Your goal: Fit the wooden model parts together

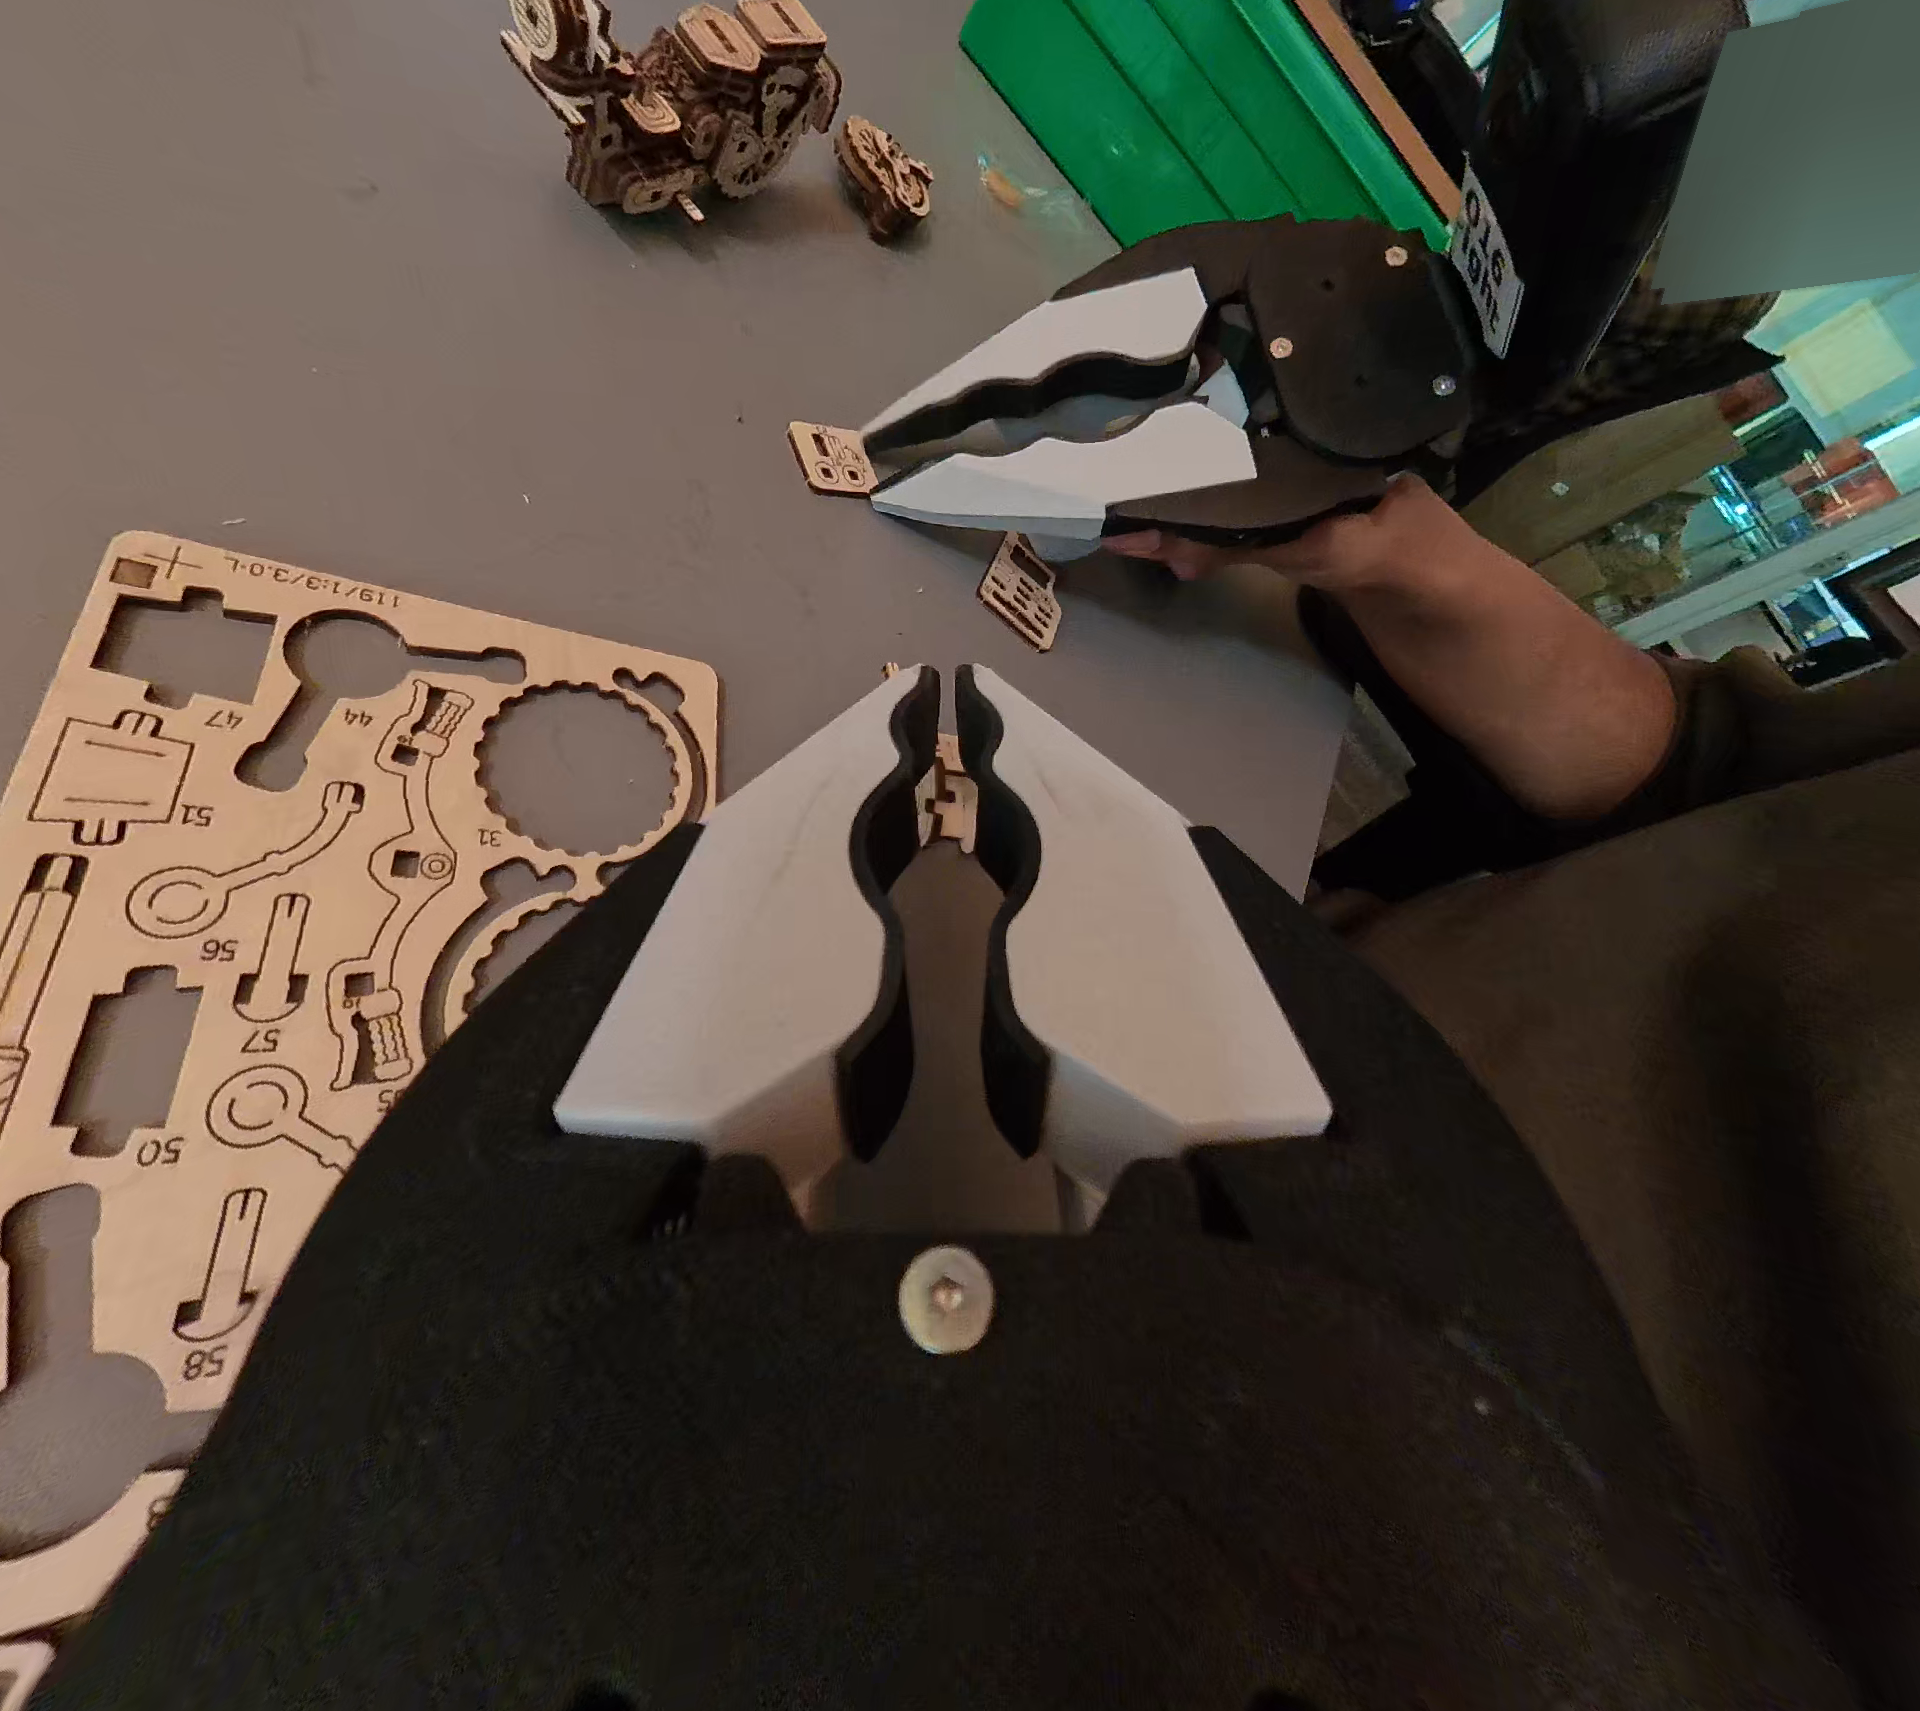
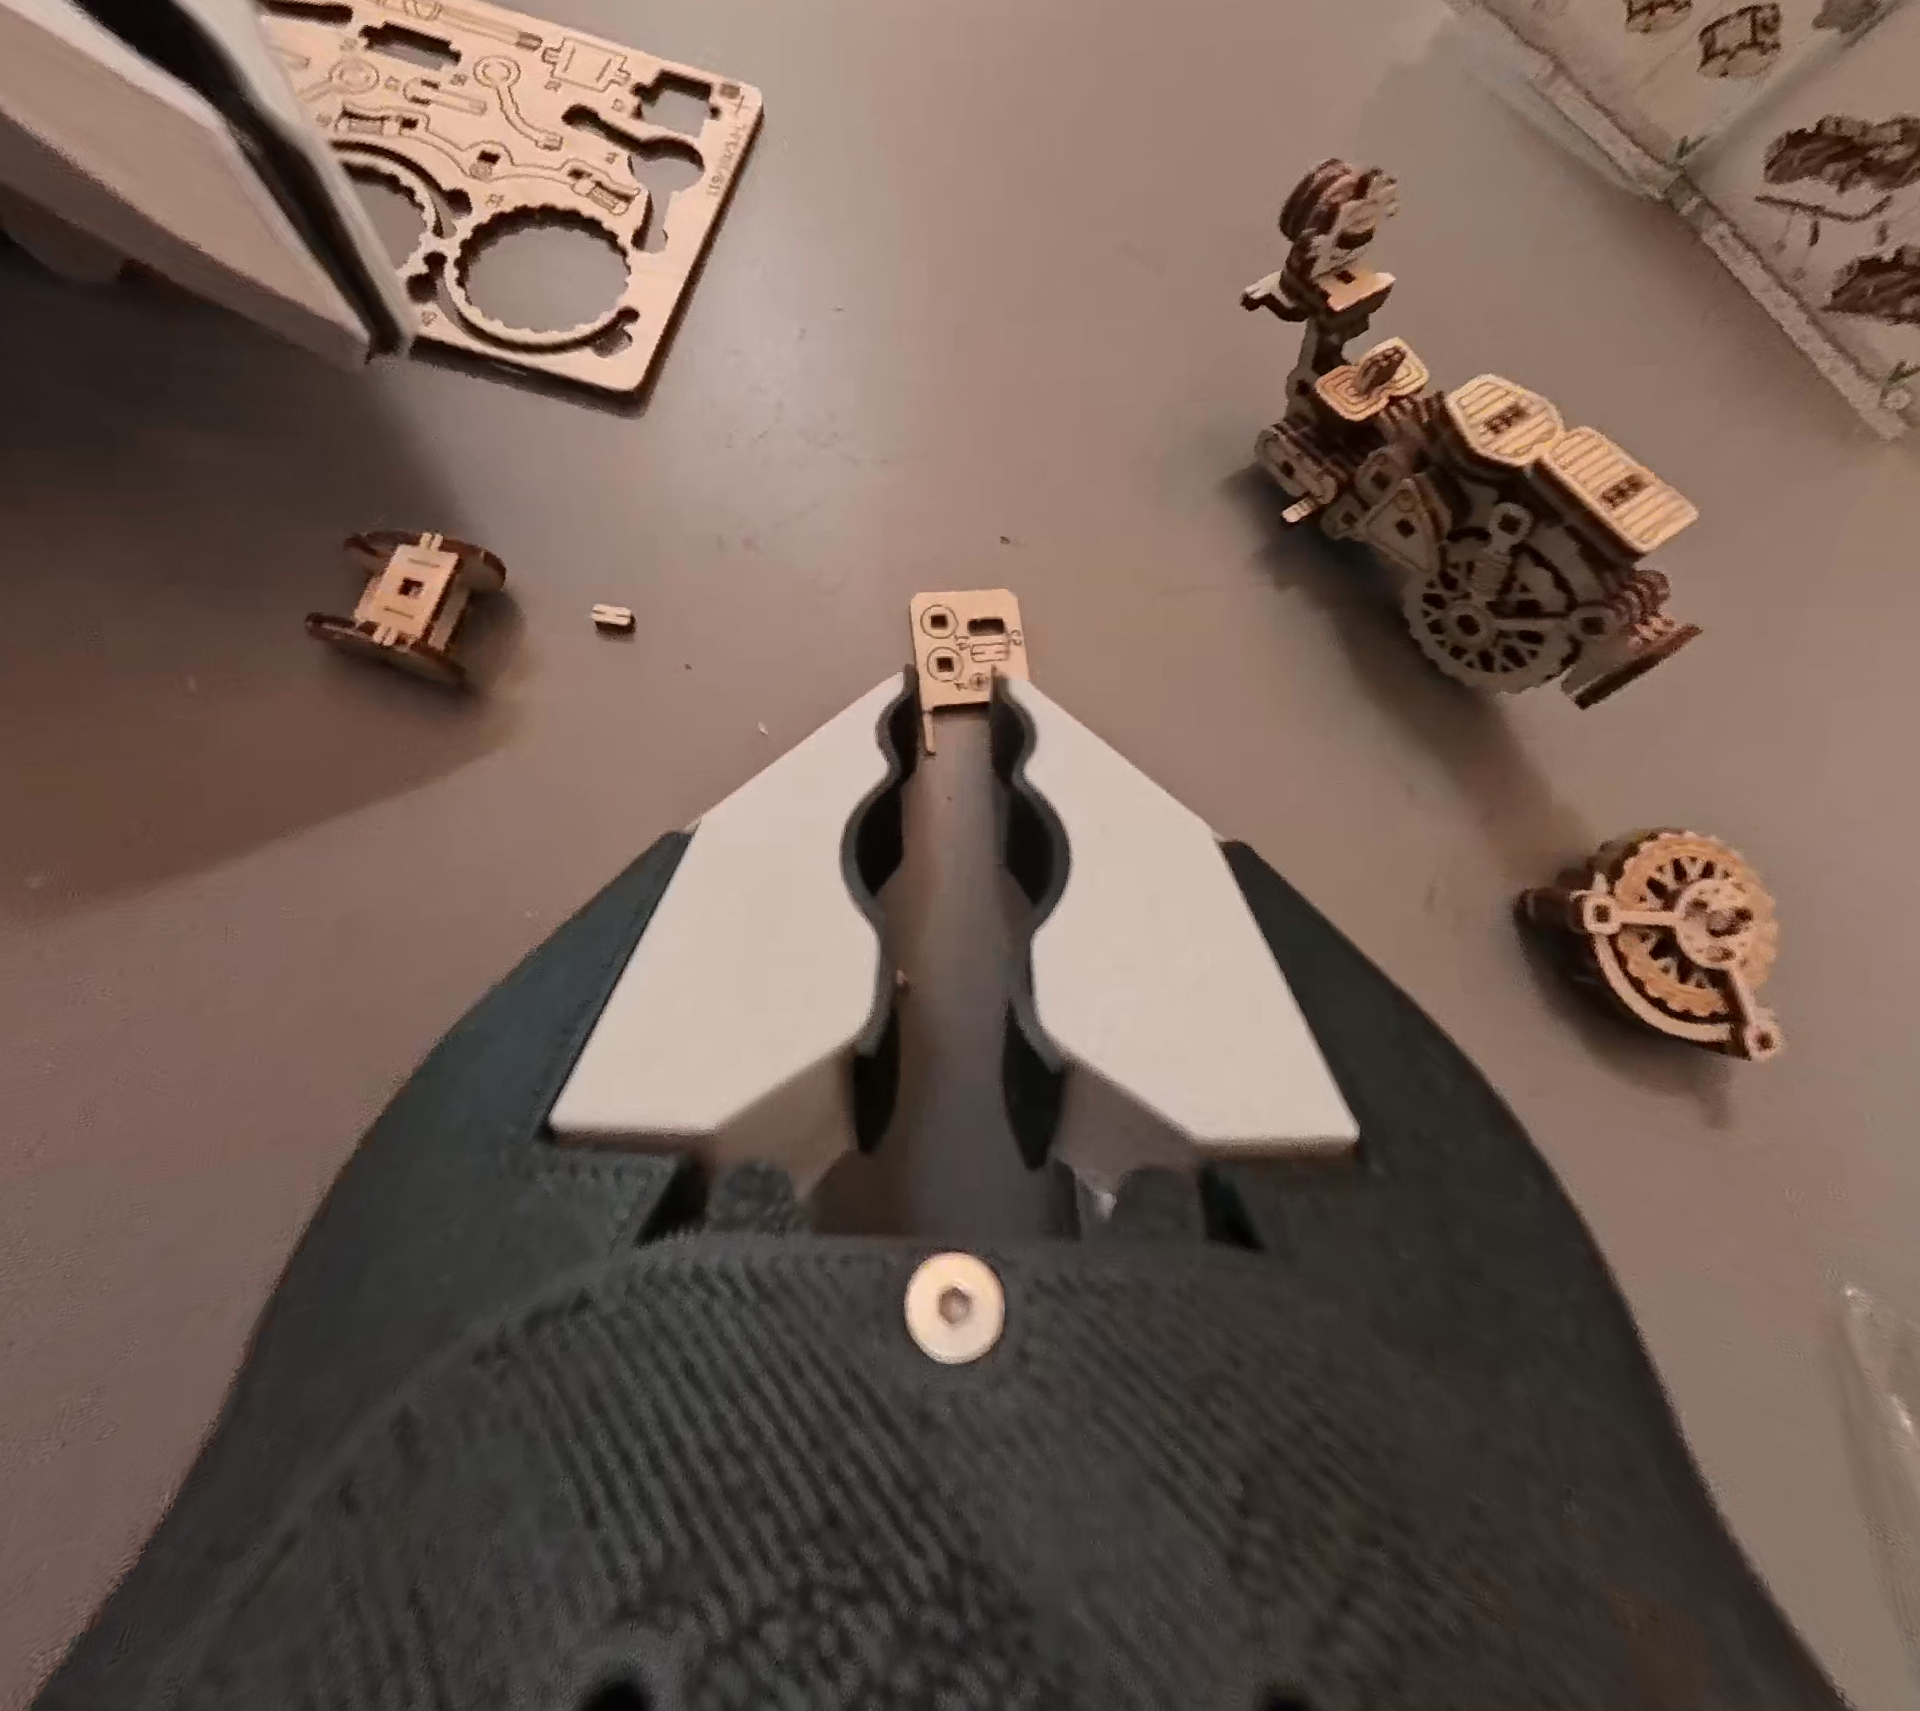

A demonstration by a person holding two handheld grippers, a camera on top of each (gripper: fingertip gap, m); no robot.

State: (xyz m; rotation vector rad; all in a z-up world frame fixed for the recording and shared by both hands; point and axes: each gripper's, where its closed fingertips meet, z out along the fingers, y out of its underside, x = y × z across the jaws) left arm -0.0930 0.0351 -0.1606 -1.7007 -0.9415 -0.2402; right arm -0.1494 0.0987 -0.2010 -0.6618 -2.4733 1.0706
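My right gripper (image 2: 956, 687) is shut on a small flat wooden plate (image 2: 966, 633) with round holes and holds it by one edge just above the grey table. It also shows in the left wrist view (image 1: 873, 472) with the plate (image 1: 828, 461). My left gripper (image 1: 940, 674) is shut on a small wooden part (image 1: 948, 804) wedged between its pads, and it shows at the upper left of the right wrist view (image 2: 187, 134). A partly built wooden model (image 2: 1475, 518) stands to the right with a wooden wheel (image 2: 1662, 955) beside it.
A punched-out wooden parts sheet (image 1: 312, 882) lies at the left. A slotted flat piece (image 1: 1020, 591) lies under the right gripper. A small spool-like assembly (image 2: 410, 607) and a tiny chip (image 2: 613, 617) lie on the table. A green bin (image 1: 1174, 30) and instruction sheets (image 2: 1714, 51) border the far side. Left tips to right tips: about 10 cm. It is some 5 cm from my left tips to the tiny chip (image 2: 613, 617).
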